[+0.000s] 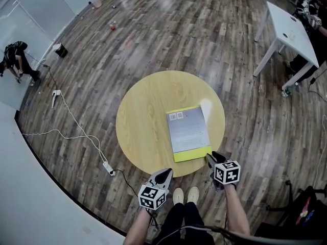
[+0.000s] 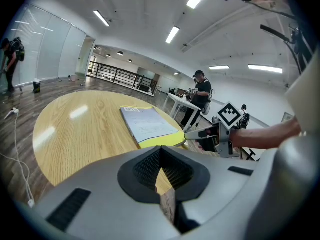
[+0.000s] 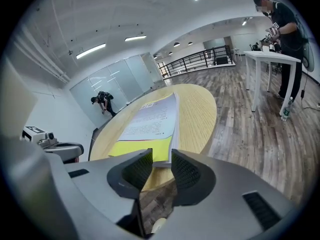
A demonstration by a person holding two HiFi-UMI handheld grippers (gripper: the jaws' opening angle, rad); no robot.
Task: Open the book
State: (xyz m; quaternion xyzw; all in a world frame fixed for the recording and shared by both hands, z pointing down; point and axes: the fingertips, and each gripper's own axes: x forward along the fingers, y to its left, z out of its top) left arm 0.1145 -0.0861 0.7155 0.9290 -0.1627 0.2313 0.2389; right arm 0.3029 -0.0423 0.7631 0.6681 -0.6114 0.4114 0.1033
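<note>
A closed book with a grey and yellow cover lies flat on the right half of the round wooden table. My right gripper is at the book's near right corner. In the right gripper view its jaws stand open, and the corner of the book shows in the gap at their tips. My left gripper hangs just off the table's front edge, left of the book, its tips together and nothing in them. The left gripper view shows the book and the right gripper at its corner.
A white table stands at the back right with a person beside it. A power strip and its cable lie on the floor to the left. Another person crouches by the glass wall. My shoes are below the table edge.
</note>
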